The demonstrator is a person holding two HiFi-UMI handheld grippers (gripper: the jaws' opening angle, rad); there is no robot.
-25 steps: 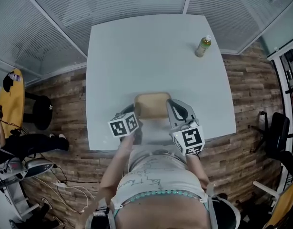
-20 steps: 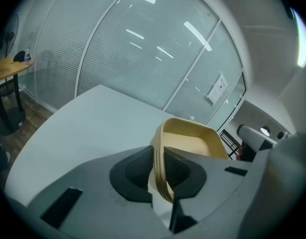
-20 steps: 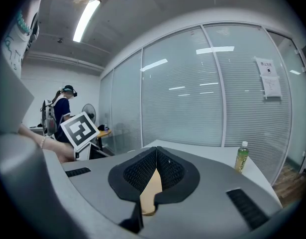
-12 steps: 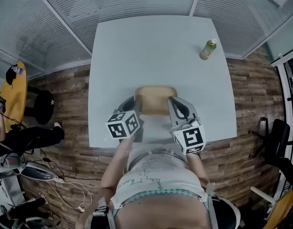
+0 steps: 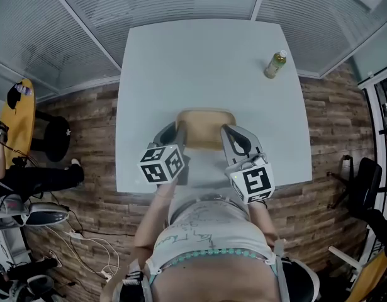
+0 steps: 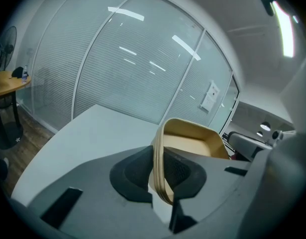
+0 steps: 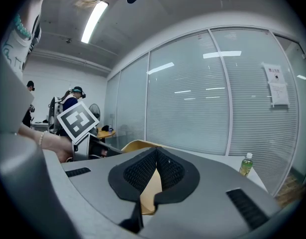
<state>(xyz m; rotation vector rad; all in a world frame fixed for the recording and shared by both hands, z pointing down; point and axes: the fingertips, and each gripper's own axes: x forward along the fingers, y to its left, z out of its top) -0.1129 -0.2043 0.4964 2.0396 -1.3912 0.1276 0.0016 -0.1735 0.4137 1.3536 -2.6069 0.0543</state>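
Tray [image 5: 206, 129] is at mid-frame in the head view, over the near half of the table [image 5: 199, 61]. The left gripper [image 5: 174, 133] pinches its left rim and the right gripper [image 5: 229, 135] its right rim, jaws tight on the thin wall. A bottle [image 5: 275, 63] stands well apart at upper right.

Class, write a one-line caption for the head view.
Left gripper and right gripper clamp opposite rims of a tan tray at a white table; bottle far right.
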